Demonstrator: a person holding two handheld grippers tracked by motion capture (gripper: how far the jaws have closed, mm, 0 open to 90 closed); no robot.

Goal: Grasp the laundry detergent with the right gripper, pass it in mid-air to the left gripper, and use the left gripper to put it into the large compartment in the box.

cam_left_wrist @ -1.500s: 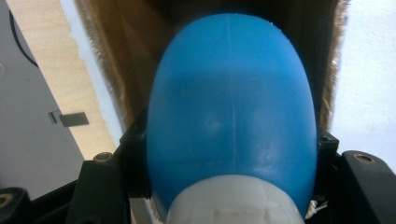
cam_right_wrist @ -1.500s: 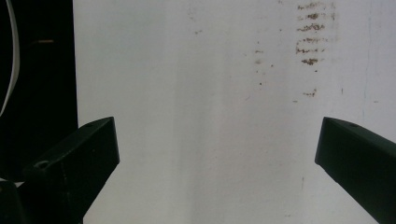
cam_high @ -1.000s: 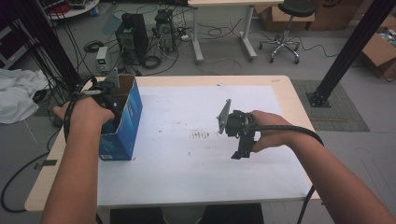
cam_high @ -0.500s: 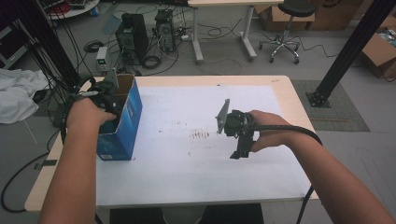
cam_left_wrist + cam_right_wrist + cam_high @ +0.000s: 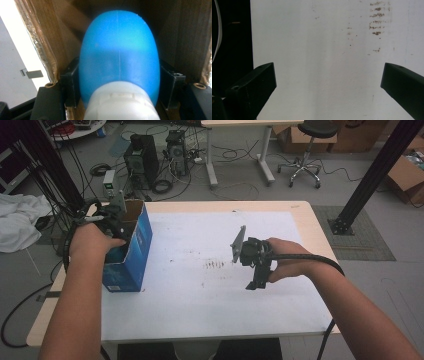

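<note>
Left hand-held gripper (image 5: 119, 100) around blue bottle (image 5: 120, 55), cap-end toward camera, inside box (image 5: 131, 252)

bench (image 5: 300, 220): light wood edge, white sheet over the top, brown smudge marks (image 5: 215, 265) near the middle. floor (image 5: 240, 175) is grey, looks like carpet. 2 black pc towers (image 5: 155, 152) standing on it behind the bench, loose cables (image 5: 235, 155) around them. second desk (image 5: 235, 140) with white legs further back, black swivel chair (image 5: 305, 150) on a star base next to it. cardboard boxes (image 5: 405, 175) far right. black metal strut (image 5: 370, 175) runs diagonally down to a foot on a dark mat (image 5: 360, 235). white cloth (image 5: 17, 220) heaped at the left. light is even, soft.
</note>
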